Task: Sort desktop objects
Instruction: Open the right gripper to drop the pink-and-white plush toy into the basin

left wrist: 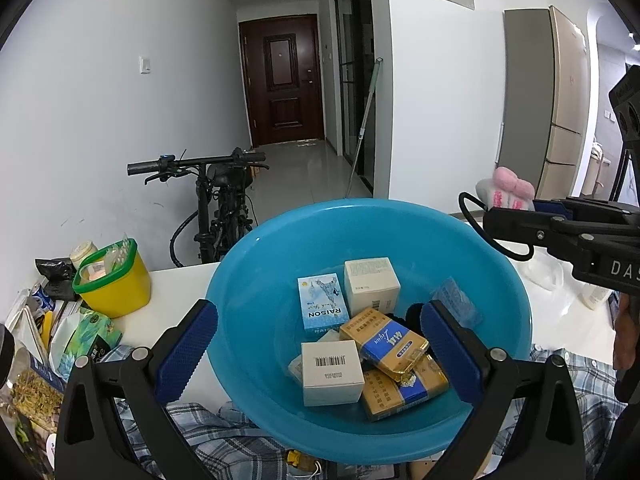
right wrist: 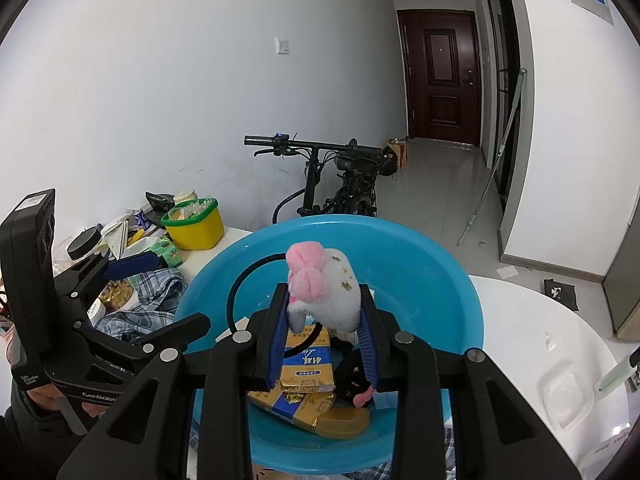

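Note:
A blue plastic basin [left wrist: 248, 280] stands on the white table and holds several small boxes: a white barcode box [left wrist: 332, 372], a RAISON box [left wrist: 322, 306], gold-and-blue packs [left wrist: 384, 344]. My left gripper [left wrist: 318, 344] is open over the basin's near rim, empty. My right gripper [right wrist: 324, 322] is shut on a white-and-pink plush headband [right wrist: 324, 286] with a black band, held above the basin [right wrist: 440, 276]. The right gripper also shows in the left wrist view [left wrist: 516, 226], holding the plush [left wrist: 508, 192] over the basin's far right rim.
A yellow tub with a green rim [left wrist: 114, 280] and a heap of packets [left wrist: 36, 360] lie at the table's left. Plaid cloth [left wrist: 224, 436] lies under the basin. A clear plastic lid [right wrist: 568, 396] lies at right. A bicycle [left wrist: 224, 200] stands behind the table.

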